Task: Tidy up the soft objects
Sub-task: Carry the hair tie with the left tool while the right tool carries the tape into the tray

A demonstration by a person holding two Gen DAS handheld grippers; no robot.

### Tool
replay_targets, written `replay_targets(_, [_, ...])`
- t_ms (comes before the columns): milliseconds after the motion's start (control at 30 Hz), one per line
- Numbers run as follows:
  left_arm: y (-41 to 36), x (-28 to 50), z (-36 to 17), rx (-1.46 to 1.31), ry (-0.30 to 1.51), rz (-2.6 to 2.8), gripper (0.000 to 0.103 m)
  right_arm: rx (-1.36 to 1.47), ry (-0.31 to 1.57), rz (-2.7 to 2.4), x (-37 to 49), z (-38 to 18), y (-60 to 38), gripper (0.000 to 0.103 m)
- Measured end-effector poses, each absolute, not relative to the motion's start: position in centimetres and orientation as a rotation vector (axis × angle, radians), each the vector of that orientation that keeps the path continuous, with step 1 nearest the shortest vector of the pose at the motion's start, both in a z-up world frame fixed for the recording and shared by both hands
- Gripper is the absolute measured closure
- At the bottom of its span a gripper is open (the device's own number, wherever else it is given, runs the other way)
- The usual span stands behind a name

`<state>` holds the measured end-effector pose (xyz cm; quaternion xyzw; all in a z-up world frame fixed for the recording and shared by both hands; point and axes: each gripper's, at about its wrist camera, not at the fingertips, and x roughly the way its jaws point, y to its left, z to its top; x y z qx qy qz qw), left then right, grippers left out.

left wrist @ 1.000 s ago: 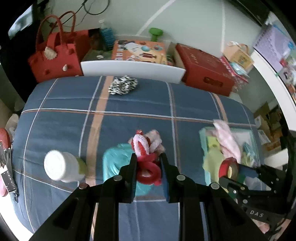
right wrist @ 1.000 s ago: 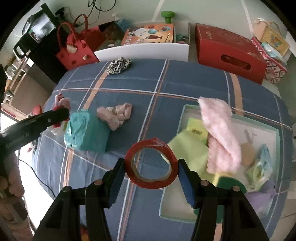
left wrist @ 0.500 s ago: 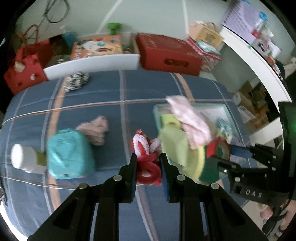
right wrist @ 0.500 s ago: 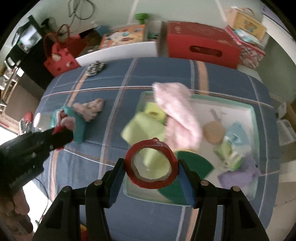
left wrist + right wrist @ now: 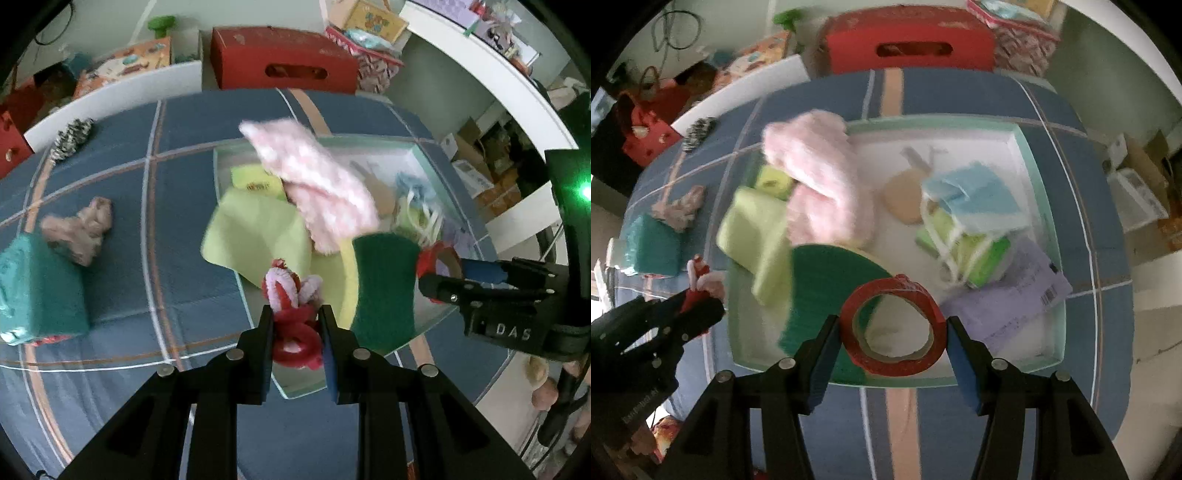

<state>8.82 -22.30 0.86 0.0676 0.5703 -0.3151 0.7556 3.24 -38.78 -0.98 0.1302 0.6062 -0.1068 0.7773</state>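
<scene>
My left gripper [image 5: 297, 343] is shut on a red and pink fuzzy pipe-cleaner toy [image 5: 293, 295], held above the near-left edge of a pale green tray [image 5: 424, 151] on the blue plaid bed. My right gripper [image 5: 892, 345] is shut on a red tape roll [image 5: 892, 325], hanging over the tray's [image 5: 1025, 147] near side. Inside the tray lie a pink fluffy cloth [image 5: 820, 177], yellow-green cloths [image 5: 757, 229], a dark green scouring pad [image 5: 827, 280], a light blue cloth [image 5: 975, 195] and a lilac packet [image 5: 1012, 299]. The right gripper [image 5: 447, 273] also shows in the left wrist view, and the left gripper [image 5: 701, 295] in the right wrist view.
Left of the tray on the bed lie a teal block [image 5: 33, 284], a beige crumpled cloth [image 5: 77, 229] and a black-and-white scrunchie [image 5: 72, 136]. Beyond the bed stand a red box [image 5: 280, 59], a white board [image 5: 110, 96] and a red bag [image 5: 646, 125].
Both grippers have swung right across the bed with their loads, from over the teal block and bare quilt to over the tray. The white bottle has left the left wrist view.
</scene>
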Motion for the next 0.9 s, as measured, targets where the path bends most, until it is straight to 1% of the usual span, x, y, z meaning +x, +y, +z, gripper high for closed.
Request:
replay_targets(267, [-23.4, 8.5, -2.4, 0.13, 1.279, -0.709, 0.079, 0.288, 1.358, -0.266, 2.7, -3.3, -40.5, 0.043])
replay_targets(700, [-23.7, 7.9, -4.1, 0.128, 1.254, -0.709, 0.078, 0.272, 1.413, -0.283, 3.1, -5.5, -40.7, 0.043])
replay_targets(733, [-23.8, 7.9, -4.2, 0.134, 1.253, -0.71, 0.076, 0.268, 1.416, -0.286, 3.2, -5.6, -40.7, 0.043])
replay_targets(800, [-24.0, 7.8, -4.2, 0.139, 1.248, -0.715, 0.07, 0.261, 1.417, -0.292, 3.5, -5.5, -40.3, 0.043])
replay_targets(833, [-24.1, 7.8, -4.1, 0.14, 1.244, -0.718, 0.064, 0.255, 1.418, -0.294, 3.6, -5.5, -40.2, 0.043])
replay_targets(900, [-24.3, 7.7, -3.9, 0.141, 1.233, -0.723, 0.063, 0.241, 1.424, -0.302, 3.9, -5.3, -40.0, 0.042])
